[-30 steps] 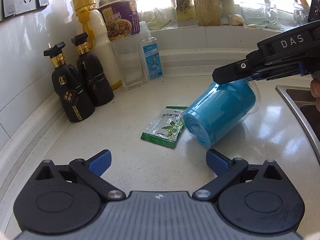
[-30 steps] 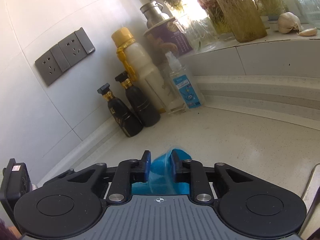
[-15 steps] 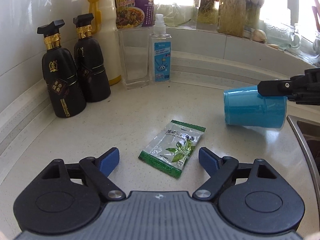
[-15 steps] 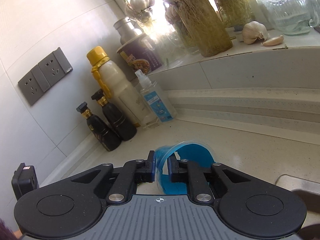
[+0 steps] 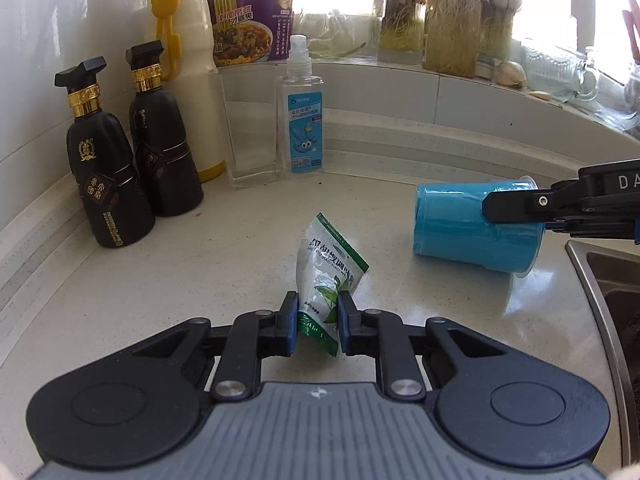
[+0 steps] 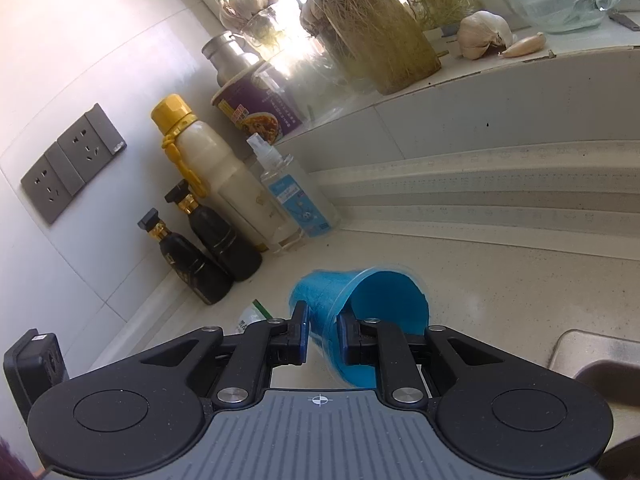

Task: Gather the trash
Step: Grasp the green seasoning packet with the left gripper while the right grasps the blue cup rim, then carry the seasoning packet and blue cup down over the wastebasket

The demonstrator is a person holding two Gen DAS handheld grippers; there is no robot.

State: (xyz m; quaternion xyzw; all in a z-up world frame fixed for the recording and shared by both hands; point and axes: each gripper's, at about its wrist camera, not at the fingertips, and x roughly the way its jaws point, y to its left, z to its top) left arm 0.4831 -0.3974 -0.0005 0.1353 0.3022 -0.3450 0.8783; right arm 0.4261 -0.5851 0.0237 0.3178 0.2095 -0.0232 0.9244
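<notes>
My left gripper (image 5: 318, 322) is shut on a green and white snack packet (image 5: 326, 276), pinching its near end so it bends up off the counter. My right gripper (image 6: 322, 334) is shut on the rim of a blue plastic cup (image 6: 372, 304), holding it on its side above the counter. The cup (image 5: 468, 228) and the right gripper's fingers (image 5: 520, 208) show at the right of the left wrist view. A corner of the packet (image 6: 252, 314) shows in the right wrist view, left of the cup.
Two black bottles (image 5: 104, 168), a cream flask (image 5: 188, 80), a glass (image 5: 250, 128), a spray bottle (image 5: 302, 120) and a noodle cup (image 5: 250, 20) stand at the back left. A sink (image 5: 608, 300) lies at the right. Jars of garlic (image 5: 452, 20) line the sill.
My left gripper moved forward and closed on the packet, which has crumpled upward. The right gripper still holds the cup, now lower and closer to the sink edge.
</notes>
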